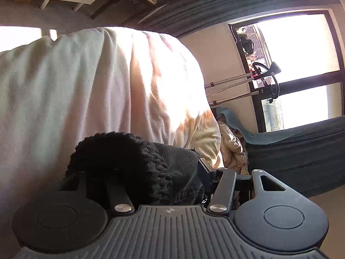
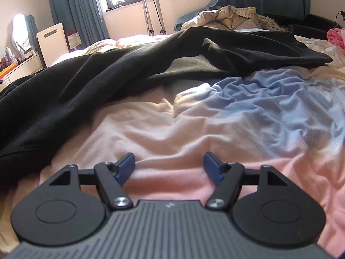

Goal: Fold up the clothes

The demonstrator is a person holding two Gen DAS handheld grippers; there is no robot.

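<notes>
While left fingers (image 1: 151, 179) pinch black garment (image 1: 129, 161), right fingers (image 2: 169, 168) spread wide, empty, over pink sheet (image 2: 172, 133).

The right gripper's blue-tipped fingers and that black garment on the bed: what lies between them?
In the right wrist view, only rumpled bedsheet, pink to cream, lies between the open right gripper and the black garment. Nothing else sits there.

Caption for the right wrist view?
Open right hand-held gripper hovers over pink-and-blue bedsheet; black garment lies unfolded beyond.
</notes>
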